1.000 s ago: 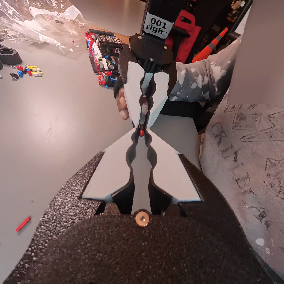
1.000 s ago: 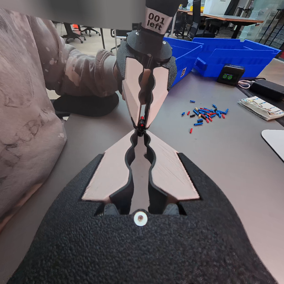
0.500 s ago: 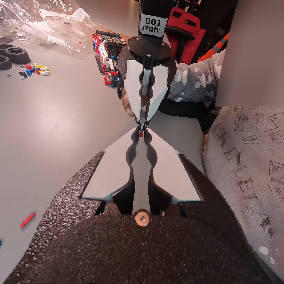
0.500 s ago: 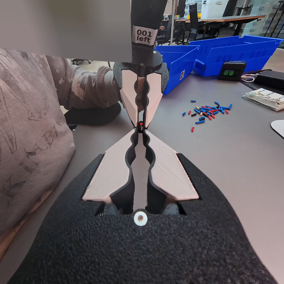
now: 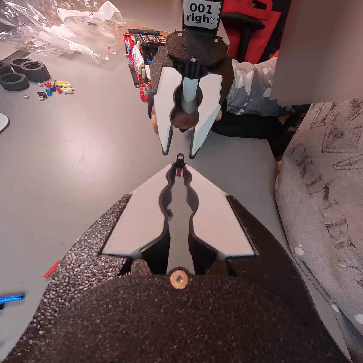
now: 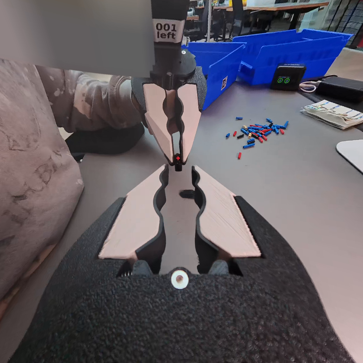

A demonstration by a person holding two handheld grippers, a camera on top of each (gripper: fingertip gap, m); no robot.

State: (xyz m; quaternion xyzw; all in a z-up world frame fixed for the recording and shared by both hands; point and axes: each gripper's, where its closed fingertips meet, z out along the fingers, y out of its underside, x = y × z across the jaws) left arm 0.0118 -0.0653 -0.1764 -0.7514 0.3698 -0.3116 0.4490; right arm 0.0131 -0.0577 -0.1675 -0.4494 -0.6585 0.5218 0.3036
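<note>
My left gripper [image 5: 179, 166] is shut on a small black connector with a red axle pin in it [image 5: 179, 163], held above the grey table [image 5: 78, 157]. My right gripper [image 6: 179, 167] is open and empty, its tips on either side of the connector's free end [image 6: 178, 167] without touching it. In the left wrist view the right gripper [image 5: 178, 154] faces mine tip to tip, jaws apart. In the right wrist view the left gripper [image 6: 177, 162] points toward me, pinching the piece. A person's hands hold both grippers.
A red and black toy car model [image 5: 141, 64], black tyres [image 5: 25, 72], small loose parts [image 5: 57, 88] and a clear plastic bag [image 5: 59, 29] lie behind. Blue bins [image 6: 284, 53], a pile of blue and red pins [image 6: 259, 131], a black device [image 6: 287, 76] and a booklet [image 6: 332, 115] lie to the right. The grippers are tip to tip, or close to it.
My right gripper has opened and let go of the connector, drawing back a little. My left gripper stays shut on the piece.
</note>
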